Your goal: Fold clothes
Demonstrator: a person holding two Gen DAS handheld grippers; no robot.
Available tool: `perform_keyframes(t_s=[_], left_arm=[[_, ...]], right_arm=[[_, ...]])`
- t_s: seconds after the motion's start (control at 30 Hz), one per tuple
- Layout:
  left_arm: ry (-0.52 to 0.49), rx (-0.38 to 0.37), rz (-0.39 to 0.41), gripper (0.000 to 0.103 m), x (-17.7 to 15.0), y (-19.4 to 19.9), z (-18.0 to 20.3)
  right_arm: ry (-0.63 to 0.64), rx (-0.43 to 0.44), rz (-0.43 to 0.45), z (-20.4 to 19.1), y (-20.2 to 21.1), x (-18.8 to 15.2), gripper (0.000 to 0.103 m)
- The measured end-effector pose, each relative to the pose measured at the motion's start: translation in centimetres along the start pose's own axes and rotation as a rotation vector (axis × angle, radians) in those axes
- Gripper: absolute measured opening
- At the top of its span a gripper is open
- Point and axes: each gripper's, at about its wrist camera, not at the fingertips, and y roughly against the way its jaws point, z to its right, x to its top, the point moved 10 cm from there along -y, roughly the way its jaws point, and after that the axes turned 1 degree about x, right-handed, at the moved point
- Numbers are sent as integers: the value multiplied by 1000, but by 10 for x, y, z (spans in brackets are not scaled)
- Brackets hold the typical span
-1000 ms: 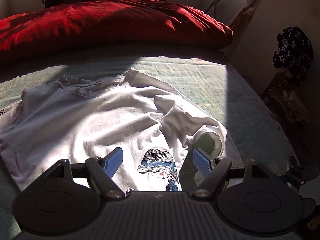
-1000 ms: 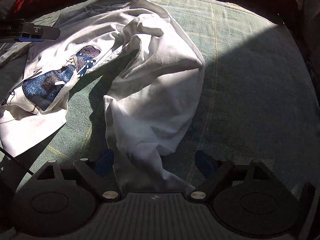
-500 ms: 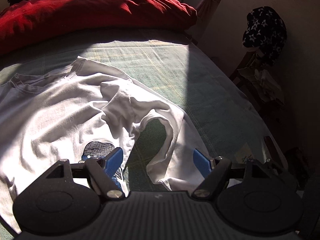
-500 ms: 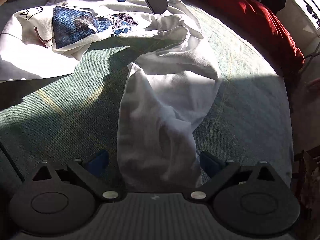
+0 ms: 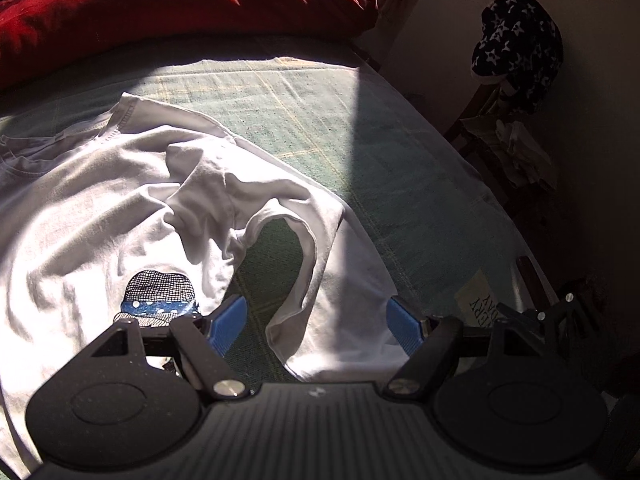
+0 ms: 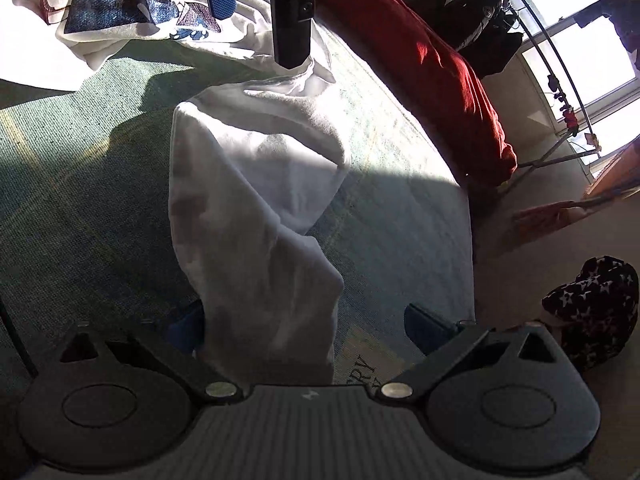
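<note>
Left wrist view has the left gripper (image 5: 316,322) low over the bed, its two blue-padded fingers (image 5: 228,322) spread wide and holding nothing; between them lie bare green cover and the hem end of a sleeve. The same gripper shows in the right wrist view at the top edge, pointing down just above the cloth. The right gripper (image 6: 300,326) also sits low, its jaws wide apart, with the sleeve (image 6: 256,208) of the white cotton T-shirt (image 5: 100,216) running up between them from under the gripper body. Whether the dark pads touch the cloth I cannot tell; nothing is pinched.

The T-shirt lies front up on the green woven bed cover (image 5: 288,112), its printed figure in a netted hat and blue dotted band (image 5: 160,294) just beyond the left finger. The shirt's long axis runs from the gripper away toward the ribbed neckline (image 5: 116,120) at the far left. The sleeve bends out to the right and curls back, leaving a loop of bare cover.

A printed paper slip (image 5: 480,304) lies near the bed's right edge. Farther off, a large red cushion (image 5: 180,4) spans the head of the bed. A dark star-patterned cloth (image 5: 516,40) hangs over a chair beside the wall, well apart from the shirt.
</note>
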Motion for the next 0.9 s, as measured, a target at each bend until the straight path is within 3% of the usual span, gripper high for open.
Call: perform_keyframes(t_s=[0.13, 0.3, 0.43, 0.57, 0.7, 0.8, 0.9], left_arm=[[-7, -15, 0, 77, 2, 2, 2], [-40, -21, -17, 77, 0, 6, -2], [-27, -32, -11, 77, 2, 8, -6], [-17, -44, -15, 78, 2, 4, -4], [-29, -46, -23, 78, 0, 0, 0], [-48, -38, -25, 78, 0, 0, 3], [-59, -29, -26, 78, 0, 0, 4]], right_arm=[[35, -22, 1, -15, -10, 1, 103], [-32, -101, -30, 10, -16, -1, 103], [-106, -208, -122, 47, -18, -25, 103], [-177, -184, -158, 59, -20, -35, 103], [-95, -95, -104, 29, -17, -24, 103], [-52, -119, -86, 18, -25, -20, 103], [-59, -174, -83, 32, -34, -16, 103]])
